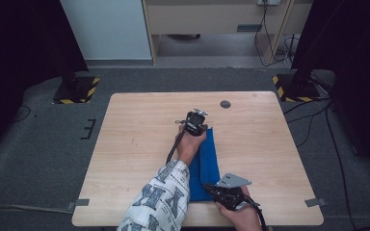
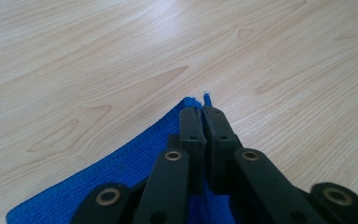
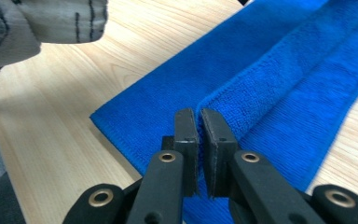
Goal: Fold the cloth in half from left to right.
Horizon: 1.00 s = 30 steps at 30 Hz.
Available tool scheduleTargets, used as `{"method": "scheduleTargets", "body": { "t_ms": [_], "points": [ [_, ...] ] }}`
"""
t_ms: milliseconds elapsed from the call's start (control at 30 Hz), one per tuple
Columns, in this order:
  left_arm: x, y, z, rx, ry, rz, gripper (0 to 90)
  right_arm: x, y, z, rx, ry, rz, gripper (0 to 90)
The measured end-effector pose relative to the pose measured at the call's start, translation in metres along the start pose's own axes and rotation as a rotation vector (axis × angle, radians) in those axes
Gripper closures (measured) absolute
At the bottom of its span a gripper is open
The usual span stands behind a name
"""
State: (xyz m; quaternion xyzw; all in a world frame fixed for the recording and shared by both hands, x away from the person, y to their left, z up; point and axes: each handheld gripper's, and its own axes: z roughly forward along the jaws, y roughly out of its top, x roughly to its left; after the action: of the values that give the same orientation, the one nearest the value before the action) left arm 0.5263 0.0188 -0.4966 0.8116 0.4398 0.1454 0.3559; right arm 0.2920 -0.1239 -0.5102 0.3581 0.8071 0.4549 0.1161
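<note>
A blue cloth (image 1: 207, 159) lies folded into a long strip on the wooden table (image 1: 139, 144), running from the middle toward the near edge. My left gripper (image 1: 202, 128) is at the strip's far end. In the left gripper view its jaws (image 2: 203, 112) are shut on the cloth's corner (image 2: 121, 172), and a blue tip pokes out past them. My right gripper (image 1: 205, 185) is at the near end and points left. In the right gripper view its jaws (image 3: 199, 114) pinch the raised folded edge of the cloth (image 3: 270, 60).
A small dark round mark (image 1: 225, 104) sits on the table's far side. A patterned sleeve (image 1: 161, 197) crosses the near-left part of the table. Bare wood lies left and right of the cloth. Black stands with yellow-striped bases (image 1: 77, 90) flank the table on the floor.
</note>
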Motion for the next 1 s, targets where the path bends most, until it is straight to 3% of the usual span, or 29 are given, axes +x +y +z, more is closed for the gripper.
{"method": "scheduleTargets", "body": {
  "t_ms": [200, 300, 433, 467, 567, 700, 833, 1000],
  "points": [
    [-0.002, -0.002, 0.007, 0.019, -0.004, -0.006, 86.3, -0.004, -0.003, -0.001, 0.009, -0.002, 0.008, 83.9],
    [-0.003, -0.002, 0.008, 0.01, -0.001, -0.013, 82.4, -0.005, -0.003, 0.001, 0.028, -0.011, 0.011, 78.5],
    [-0.004, -0.001, 0.008, -0.022, -0.016, -0.043, 74.7, -0.009, -0.005, 0.002, 0.056, -0.055, 0.035, 62.9],
    [-0.004, -0.001, 0.008, -0.028, -0.02, -0.048, 69.3, -0.011, -0.006, 0.002, 0.067, -0.08, 0.049, 57.4],
    [-0.006, 0.0, 0.005, -0.044, -0.028, -0.038, 63.0, -0.013, -0.007, 0.003, 0.09, -0.089, 0.055, 43.8],
    [-0.006, 0.003, -0.005, -0.074, -0.06, -0.026, 46.2, -0.013, -0.009, 0.005, 0.109, -0.112, 0.056, 29.0],
    [-0.003, 0.003, -0.031, -0.108, -0.104, -0.006, 36.7, -0.014, -0.01, 0.007, 0.11, -0.126, 0.047, 19.5],
    [0.0, -0.01, -0.059, -0.095, -0.117, 0.004, 24.0, -0.018, -0.009, 0.009, 0.101, -0.132, 0.039, 10.7]
  ]
}}
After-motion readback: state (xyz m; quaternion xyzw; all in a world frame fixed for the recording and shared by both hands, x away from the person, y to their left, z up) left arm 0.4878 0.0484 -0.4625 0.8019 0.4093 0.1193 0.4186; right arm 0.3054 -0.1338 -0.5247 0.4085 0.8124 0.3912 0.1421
